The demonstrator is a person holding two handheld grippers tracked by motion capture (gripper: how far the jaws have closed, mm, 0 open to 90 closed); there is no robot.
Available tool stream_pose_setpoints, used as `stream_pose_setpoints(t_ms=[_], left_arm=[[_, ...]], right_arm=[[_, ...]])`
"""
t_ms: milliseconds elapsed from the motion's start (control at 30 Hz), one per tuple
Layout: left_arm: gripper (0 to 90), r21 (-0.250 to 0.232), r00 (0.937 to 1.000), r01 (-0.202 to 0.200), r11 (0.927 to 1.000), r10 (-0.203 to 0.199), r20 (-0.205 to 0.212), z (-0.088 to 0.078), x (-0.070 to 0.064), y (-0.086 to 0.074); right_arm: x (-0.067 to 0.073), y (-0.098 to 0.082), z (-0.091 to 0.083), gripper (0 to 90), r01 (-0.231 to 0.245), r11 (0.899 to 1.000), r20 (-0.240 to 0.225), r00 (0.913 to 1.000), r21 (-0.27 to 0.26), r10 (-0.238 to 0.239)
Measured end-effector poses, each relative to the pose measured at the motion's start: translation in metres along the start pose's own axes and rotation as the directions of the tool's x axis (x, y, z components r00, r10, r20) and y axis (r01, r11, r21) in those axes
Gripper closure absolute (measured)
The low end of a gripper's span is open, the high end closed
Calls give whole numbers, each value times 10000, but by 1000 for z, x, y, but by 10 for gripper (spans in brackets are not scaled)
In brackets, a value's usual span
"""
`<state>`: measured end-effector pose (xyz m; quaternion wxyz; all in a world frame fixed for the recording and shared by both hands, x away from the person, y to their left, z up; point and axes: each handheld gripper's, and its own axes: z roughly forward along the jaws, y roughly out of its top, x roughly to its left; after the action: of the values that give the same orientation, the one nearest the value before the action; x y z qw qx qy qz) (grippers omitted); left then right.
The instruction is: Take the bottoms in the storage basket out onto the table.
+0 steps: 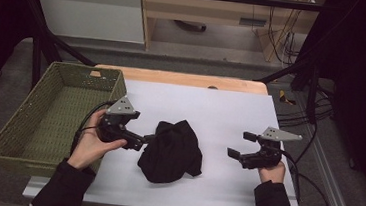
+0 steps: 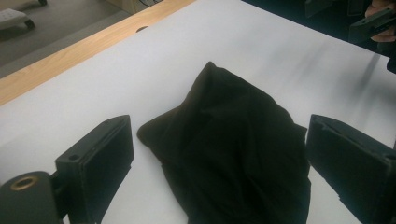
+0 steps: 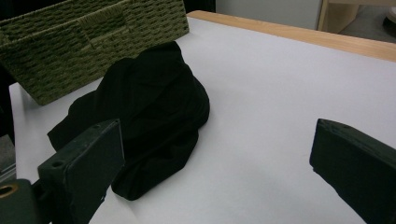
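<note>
You are holding the left gripper (image 1: 146, 139) at the nine o'clock side of the black cloth (image 1: 171, 151), with its fingers (image 2: 100, 161) spread wide and released; in the left gripper view the cloth is lying between them, though the fingers are not pressing it. In the high view the fingertips are sitting right at the cloth's edge. The cloth is lying crumpled in a heap on the white sheet (image 1: 230, 112) covering the table (image 1: 173, 77), about at its middle. You are keeping the right gripper (image 1: 241, 145) well apart from the cloth, at its three o'clock, its fingers (image 3: 84, 168) also released and gripping nothing; in the right gripper view the cloth is sitting toward ten o'clock, beyond the near finger. The green basket (image 1: 29, 119) is standing at the table's nine o'clock edge, near the cloth but not touching it.
</note>
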<state>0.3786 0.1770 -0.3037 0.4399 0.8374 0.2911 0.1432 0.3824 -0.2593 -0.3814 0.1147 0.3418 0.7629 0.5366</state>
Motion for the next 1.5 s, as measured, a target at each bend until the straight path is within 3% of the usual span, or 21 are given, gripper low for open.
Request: stream_pose_setpoints(t_ms=[500, 1000, 1500], left_arm=[[75, -267, 9985, 302, 9992, -314, -452, -25, 23, -26], [74, -465, 9908, 787, 9958, -833, -1068, -43, 50, -55], [74, -399, 9859, 1012, 9941, -1056, -1298, -46, 65, -73]], right_arm=[[0, 0, 1, 36, -22, 10000, 4, 10000, 21, 22], [0, 0, 1, 36, -32, 10000, -21, 10000, 54, 32], [0, 0, 1, 36, -32, 10000, 7, 10000, 86, 32]])
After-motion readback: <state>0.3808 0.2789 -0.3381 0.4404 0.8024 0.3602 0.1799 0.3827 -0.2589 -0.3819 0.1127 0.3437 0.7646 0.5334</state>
